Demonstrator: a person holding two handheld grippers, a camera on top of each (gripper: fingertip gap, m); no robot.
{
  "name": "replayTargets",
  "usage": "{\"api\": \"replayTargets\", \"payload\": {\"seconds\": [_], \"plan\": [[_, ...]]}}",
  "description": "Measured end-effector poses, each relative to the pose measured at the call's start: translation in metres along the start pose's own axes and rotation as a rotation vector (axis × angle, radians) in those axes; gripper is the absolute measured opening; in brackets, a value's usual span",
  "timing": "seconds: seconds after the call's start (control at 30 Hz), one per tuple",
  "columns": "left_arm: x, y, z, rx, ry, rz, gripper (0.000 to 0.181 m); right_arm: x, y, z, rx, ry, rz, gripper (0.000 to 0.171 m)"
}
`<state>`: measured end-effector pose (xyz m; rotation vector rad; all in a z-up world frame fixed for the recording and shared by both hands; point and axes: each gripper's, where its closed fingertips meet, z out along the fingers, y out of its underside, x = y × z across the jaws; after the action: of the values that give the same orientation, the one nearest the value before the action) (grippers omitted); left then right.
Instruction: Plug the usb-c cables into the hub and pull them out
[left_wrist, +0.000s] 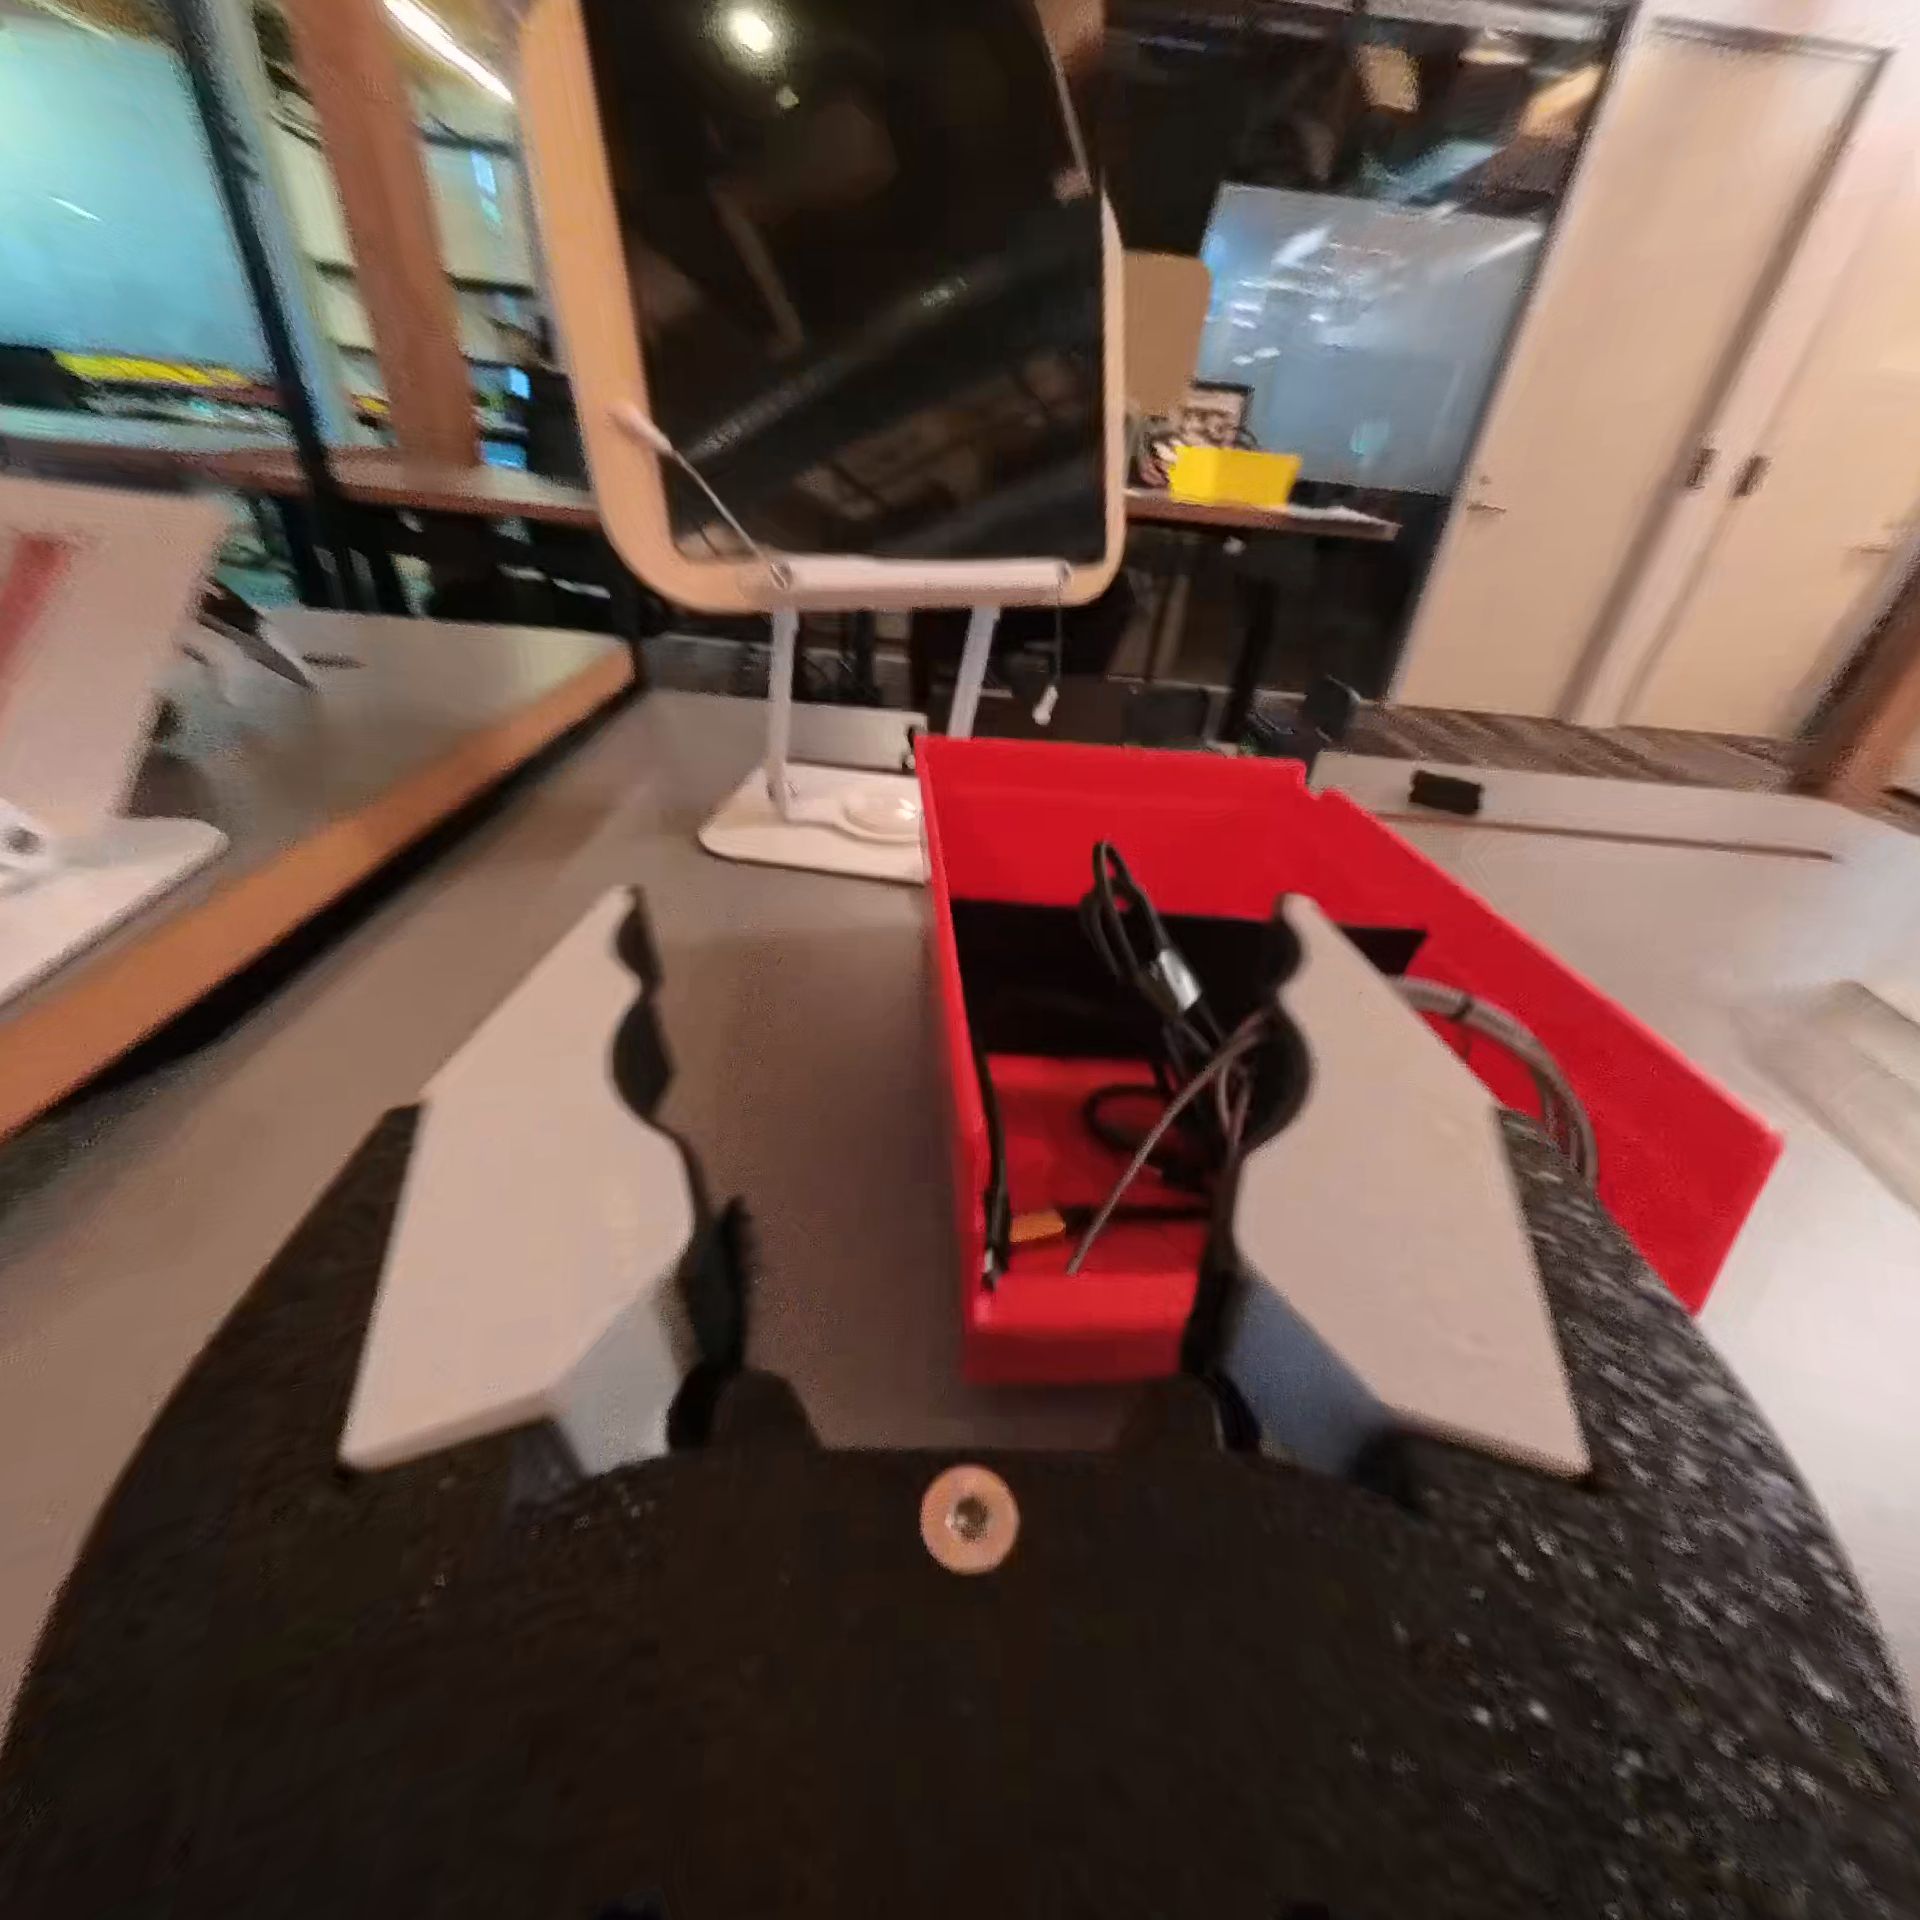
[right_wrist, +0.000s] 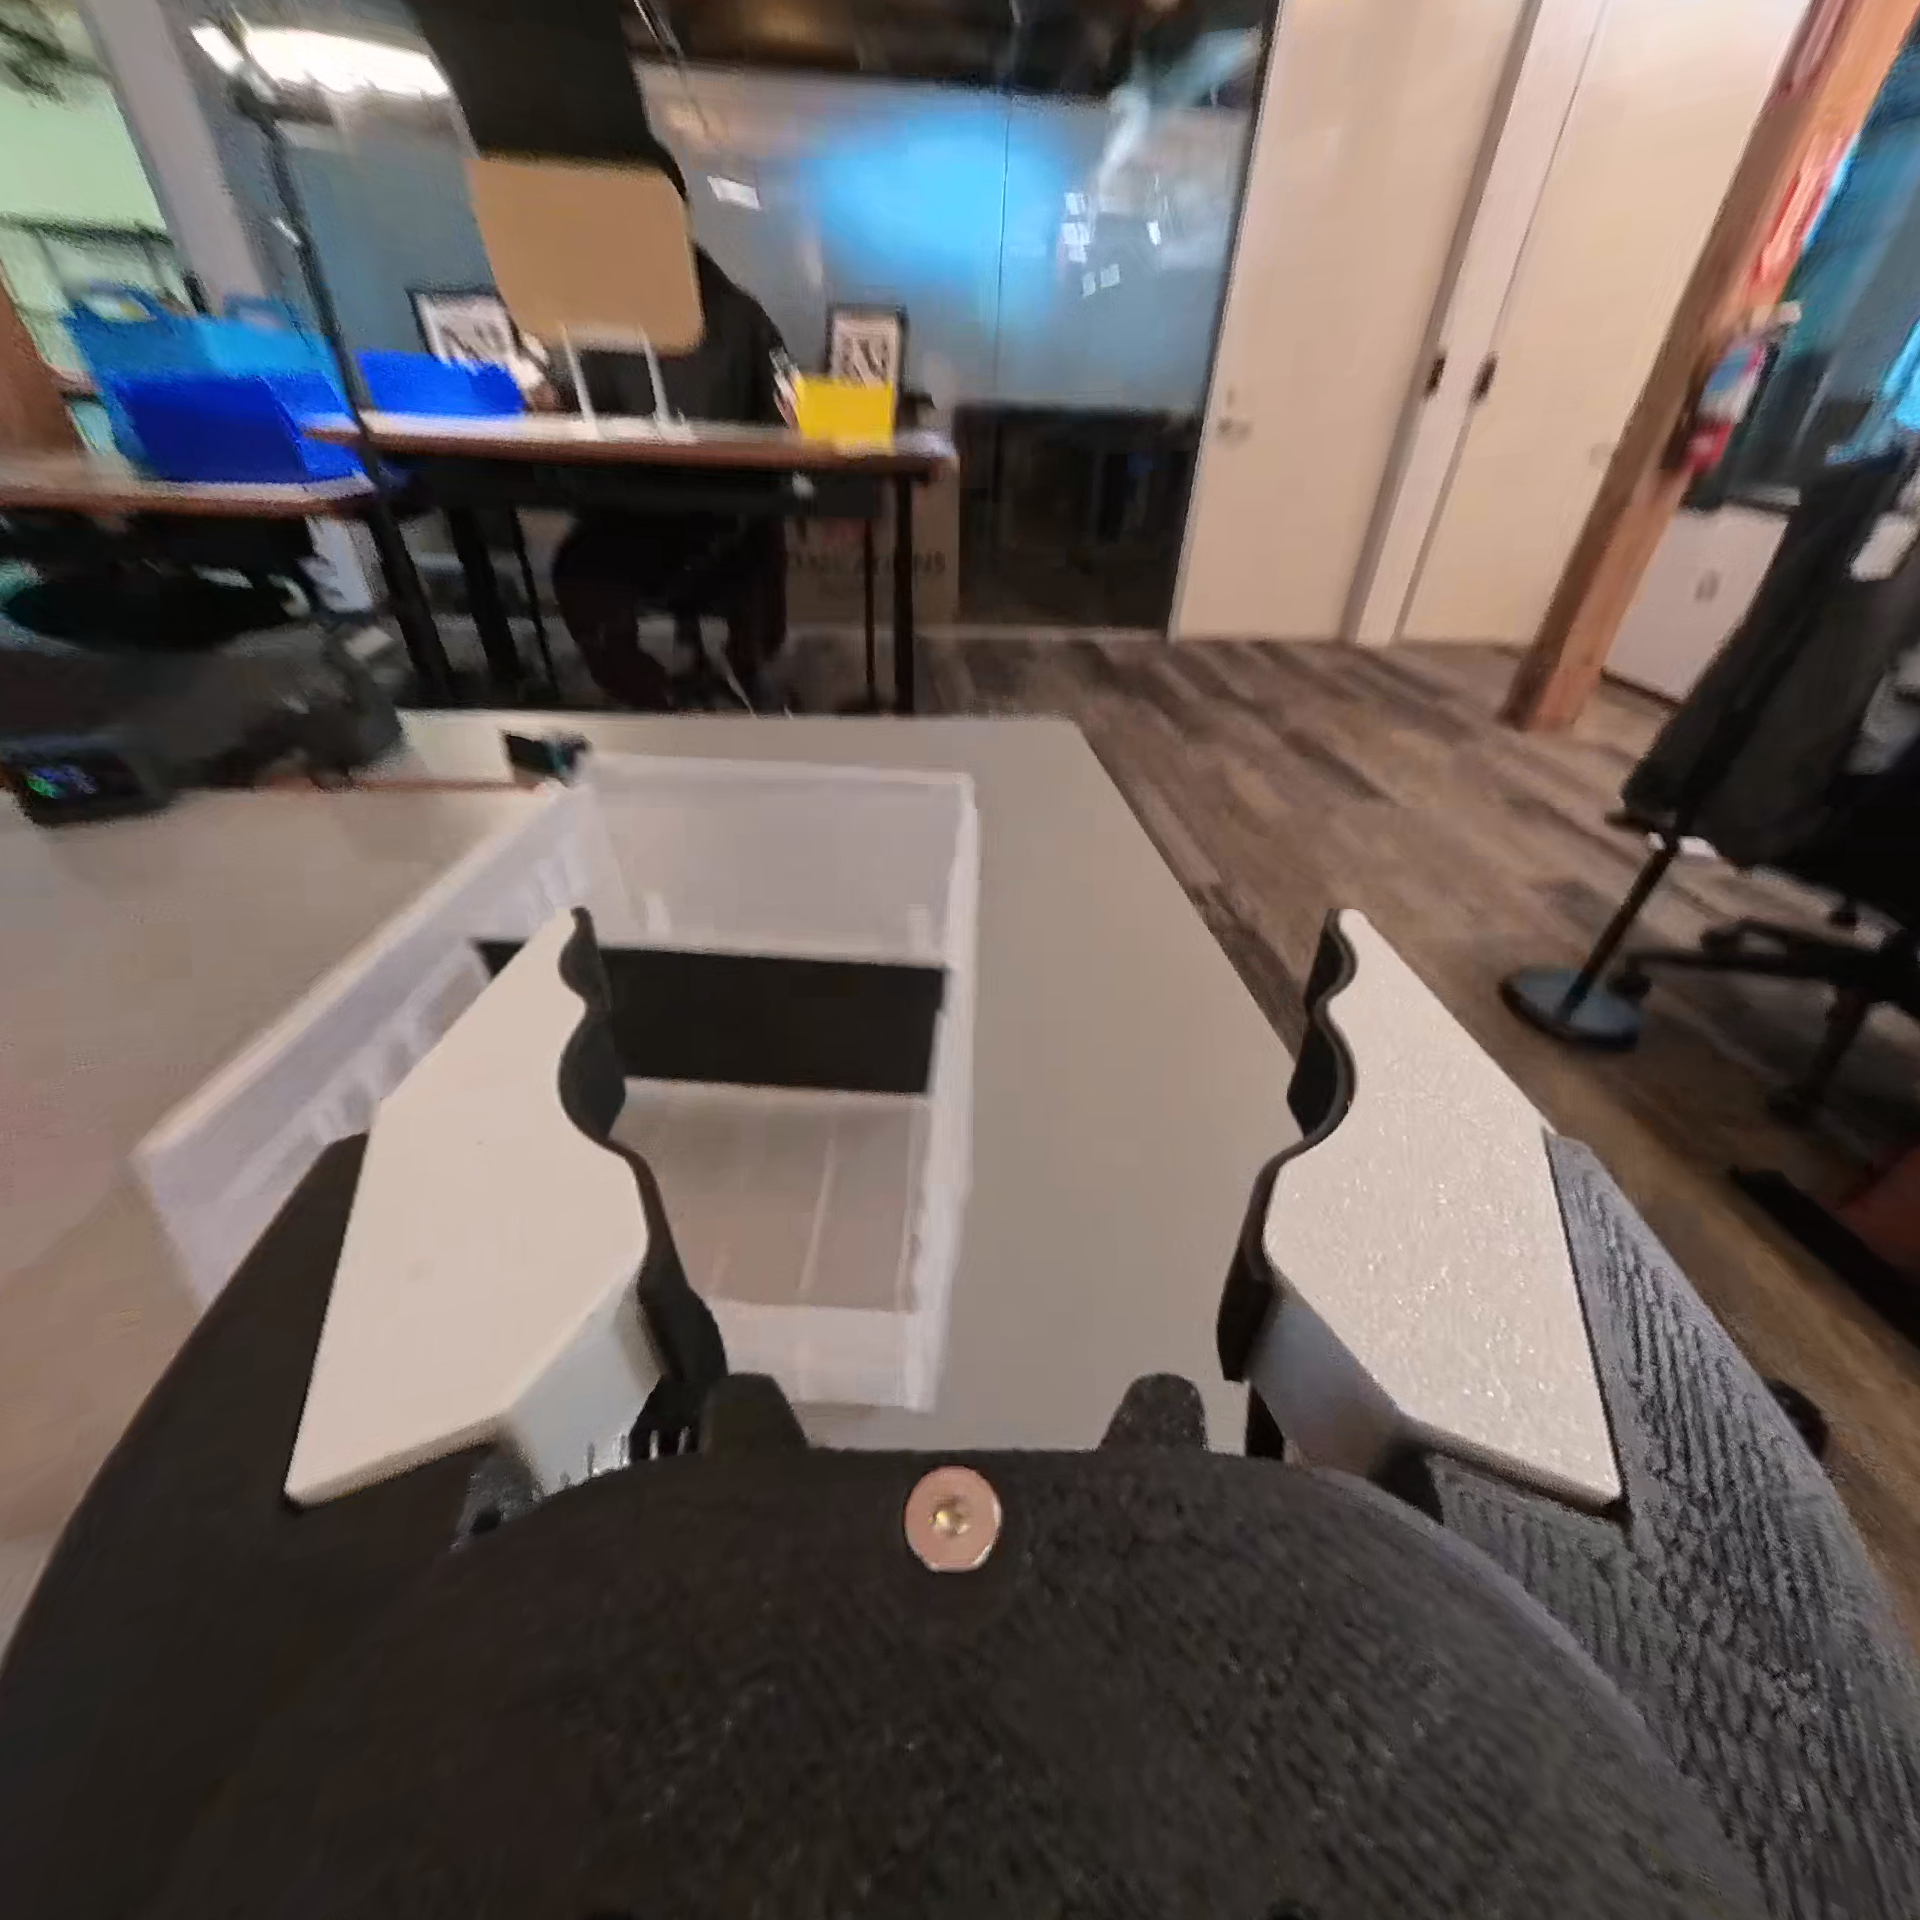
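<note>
In the left wrist view a red bin (left_wrist: 1621, 1101) sits on the grey table and holds a tangle of black and grey cables (left_wrist: 1164, 1049), one with an orange-tipped plug (left_wrist: 1039, 1229). I cannot make out a hub. My left gripper (left_wrist: 961, 914) is open and empty, above the table just before the bin's near left corner. In the right wrist view a white bin (right_wrist: 312, 1049) with a black divider looks empty. My right gripper (right_wrist: 961, 930) is open and empty, above the white bin's near right side.
A screen on a white stand (left_wrist: 831, 821) stands behind the red bin. The table's right edge (right_wrist: 1174, 873) drops to wood floor, with an office chair (right_wrist: 1787, 727) beyond. A person sits at a far desk (right_wrist: 665, 447) with blue and yellow bins.
</note>
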<state>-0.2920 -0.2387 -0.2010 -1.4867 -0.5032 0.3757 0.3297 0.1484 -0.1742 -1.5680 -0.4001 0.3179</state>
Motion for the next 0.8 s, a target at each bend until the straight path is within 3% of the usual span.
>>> {"api": "replayTargets", "payload": {"seconds": [0.03,0.17,0.37,0.57,0.8], "plan": [[0.013,-0.011,-0.003,-0.009,-0.018,0.03,0.13,-0.014,-0.015,-0.006,0.042,-0.028,0.002,0.133],[0.129,-0.025,0.013,-0.112,0.135,0.221,0.158,-0.11,-0.048,-0.014,0.075,-0.314,0.074,0.146],[0.278,-0.014,0.058,-0.103,0.345,0.417,0.158,-0.268,-0.074,-0.043,0.112,-0.708,0.019,0.151],[0.329,0.007,0.094,-0.143,0.311,0.534,0.158,-0.348,-0.08,-0.072,0.202,-0.819,-0.017,0.158],[0.355,0.038,0.108,-0.185,0.264,0.632,0.158,-0.363,-0.045,-0.055,0.096,-0.785,-0.03,0.152]]}}
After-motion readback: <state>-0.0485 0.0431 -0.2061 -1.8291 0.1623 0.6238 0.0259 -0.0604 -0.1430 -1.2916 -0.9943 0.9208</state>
